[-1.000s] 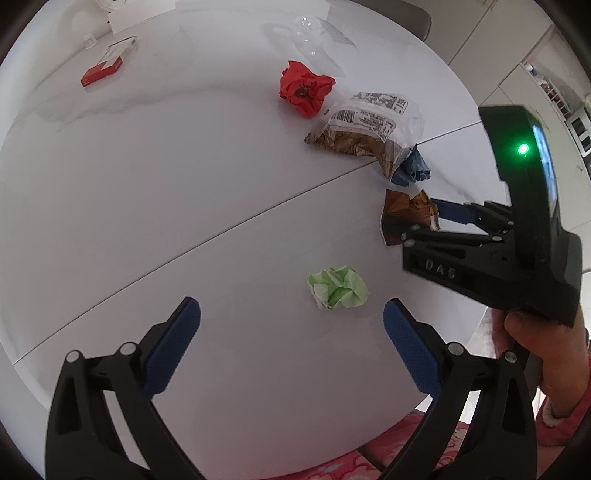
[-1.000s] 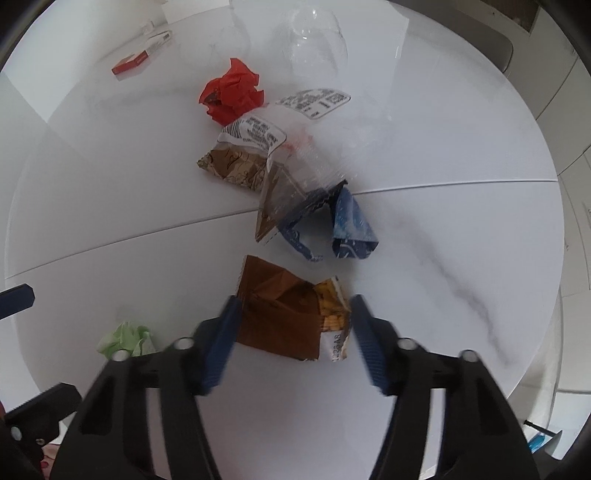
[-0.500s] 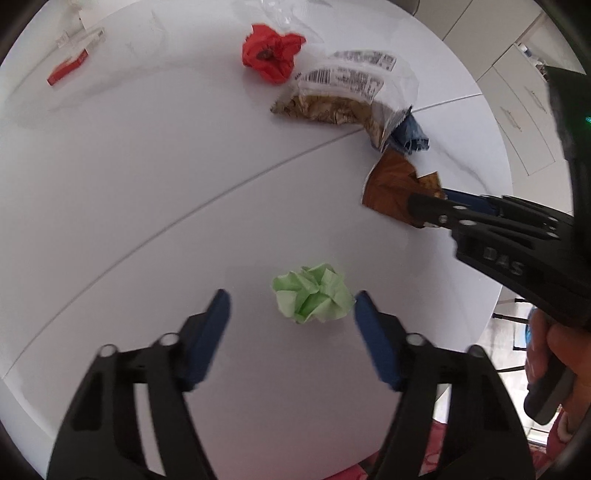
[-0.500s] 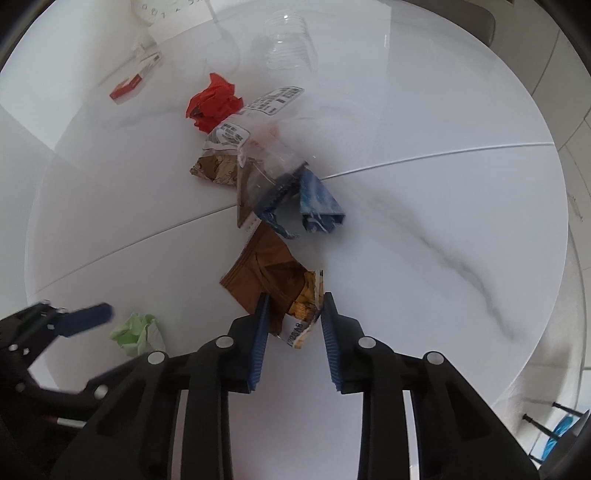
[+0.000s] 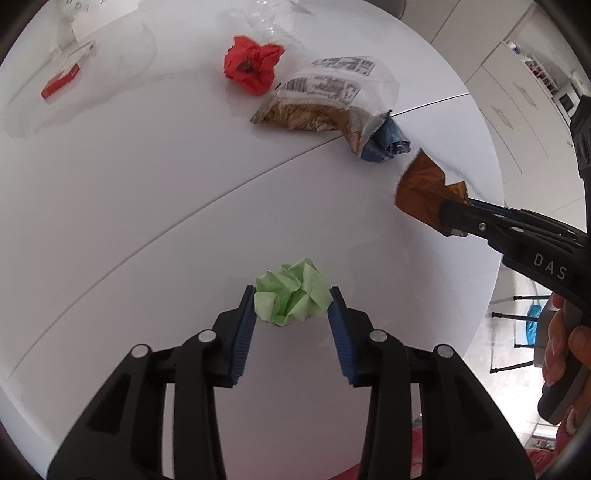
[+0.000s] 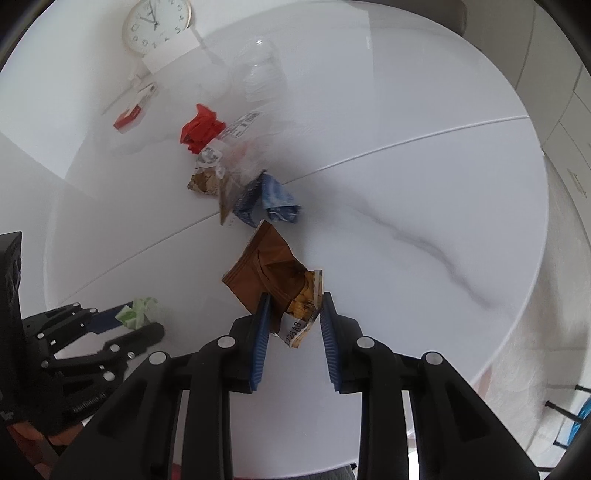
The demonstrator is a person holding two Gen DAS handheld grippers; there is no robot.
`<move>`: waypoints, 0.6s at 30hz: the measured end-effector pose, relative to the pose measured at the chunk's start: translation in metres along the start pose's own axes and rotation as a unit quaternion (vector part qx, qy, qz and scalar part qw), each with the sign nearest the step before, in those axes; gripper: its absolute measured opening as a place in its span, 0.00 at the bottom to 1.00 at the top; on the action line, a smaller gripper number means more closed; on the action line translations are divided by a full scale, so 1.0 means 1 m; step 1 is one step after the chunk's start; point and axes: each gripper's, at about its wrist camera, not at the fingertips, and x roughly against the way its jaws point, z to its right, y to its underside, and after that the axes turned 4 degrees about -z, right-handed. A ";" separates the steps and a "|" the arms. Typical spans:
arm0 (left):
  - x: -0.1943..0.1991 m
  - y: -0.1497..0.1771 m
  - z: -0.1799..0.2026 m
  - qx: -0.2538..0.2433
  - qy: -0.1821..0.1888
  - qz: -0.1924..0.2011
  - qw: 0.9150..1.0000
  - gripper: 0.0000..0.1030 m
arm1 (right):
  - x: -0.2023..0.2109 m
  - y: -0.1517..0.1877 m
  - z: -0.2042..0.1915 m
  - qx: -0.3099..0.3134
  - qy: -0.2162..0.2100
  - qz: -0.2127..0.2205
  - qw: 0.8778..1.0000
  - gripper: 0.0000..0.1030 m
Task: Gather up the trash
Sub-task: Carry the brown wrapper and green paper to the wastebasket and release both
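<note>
My left gripper (image 5: 292, 301) has its blue pads closed against both sides of a crumpled green paper ball (image 5: 291, 291) on the white table (image 5: 129, 192). My right gripper (image 6: 294, 314) is shut on a brown snack wrapper (image 6: 269, 273) and holds it lifted off the table; the wrapper also shows in the left wrist view (image 5: 424, 188). A red crumpled paper (image 5: 251, 66), a clear bag with brown contents (image 5: 317, 103) and a blue wrapper (image 5: 384, 142) lie farther back.
A red and white box (image 5: 61, 81) lies at the far left. A clear plastic container (image 6: 262, 74) and a wall clock (image 6: 157, 24) are at the back. The table edge (image 6: 517, 295) curves on the right, with white cabinets (image 5: 517, 110) beyond.
My left gripper moved forward and closed onto the green paper ball. My right gripper closed on the brown wrapper and lifted it off the table.
</note>
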 end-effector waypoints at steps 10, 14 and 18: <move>0.040 -0.016 0.037 -0.040 0.025 0.030 0.998 0.37 | 0.057 0.048 0.068 -0.080 0.028 0.041 0.996 0.26; 0.052 -0.023 0.075 -0.081 0.037 0.047 0.995 0.37 | 0.070 0.081 0.104 -0.128 0.049 0.048 0.989 0.26; 0.056 -0.027 0.113 -0.121 0.046 0.054 0.990 0.37 | 0.067 0.111 0.131 -0.166 0.063 0.037 0.983 0.27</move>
